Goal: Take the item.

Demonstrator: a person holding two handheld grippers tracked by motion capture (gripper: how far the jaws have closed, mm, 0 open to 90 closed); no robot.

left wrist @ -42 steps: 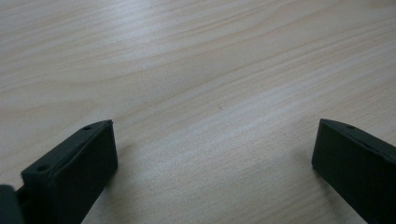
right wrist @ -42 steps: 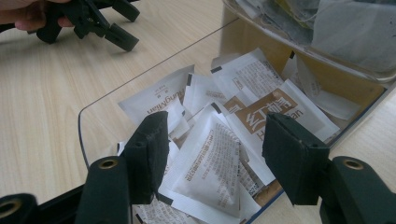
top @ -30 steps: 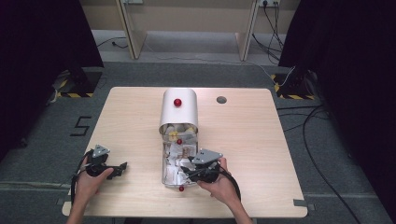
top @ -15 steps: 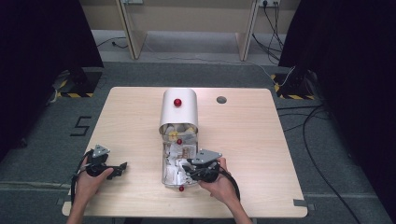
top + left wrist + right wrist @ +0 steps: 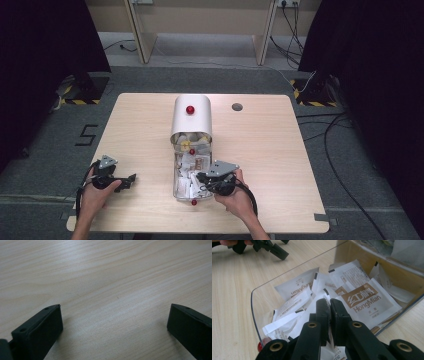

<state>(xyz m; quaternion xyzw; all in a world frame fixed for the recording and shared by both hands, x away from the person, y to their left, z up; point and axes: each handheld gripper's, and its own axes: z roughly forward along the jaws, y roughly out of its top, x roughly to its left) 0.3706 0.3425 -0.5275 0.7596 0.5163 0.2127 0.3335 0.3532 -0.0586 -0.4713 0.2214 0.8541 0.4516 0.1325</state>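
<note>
Sachets [image 5: 189, 172] are what's being worked on here, a heap of white paper packets in a clear tray [image 5: 176, 186] that sticks out toward the person from under a white domed cover [image 5: 192, 116], about mid-table [image 5: 280, 165]. From the high view, the cover has a red knob [image 5: 190, 109] on top, and there's another small red knob [image 5: 194, 202] at the tray's near end. The right gripper [image 5: 202, 178] sits at the tray's near right side, its jaws reaching in over the packets, with the right hand [image 5: 235, 197] behind it. The left gripper [image 5: 131, 178] is well apart from the tray, off to the near left, held low over bare wood by the left hand [image 5: 97, 192]. A small dark round hole [image 5: 237, 106] sits in the tabletop to the right of the cover.

Left gripper view: just wood grain with the two black jaws standing wide apart, nothing between them.

Right gripper view: the right gripper [image 5: 329, 305] has just been closing, and its jaws are now pressed together with a thin white sachet [image 5: 331, 340] pinched between them, right over the pile. Just past the tips lies a brown and white packet [image 5: 364, 300] printed HongMian, with more white ones to its left. The tray's clear wall curves round on the left, and the red knob [image 5: 260, 346] peeks out at the bottom. The left gripper [image 5: 279, 252] shows far off at top left, on the table.
</note>
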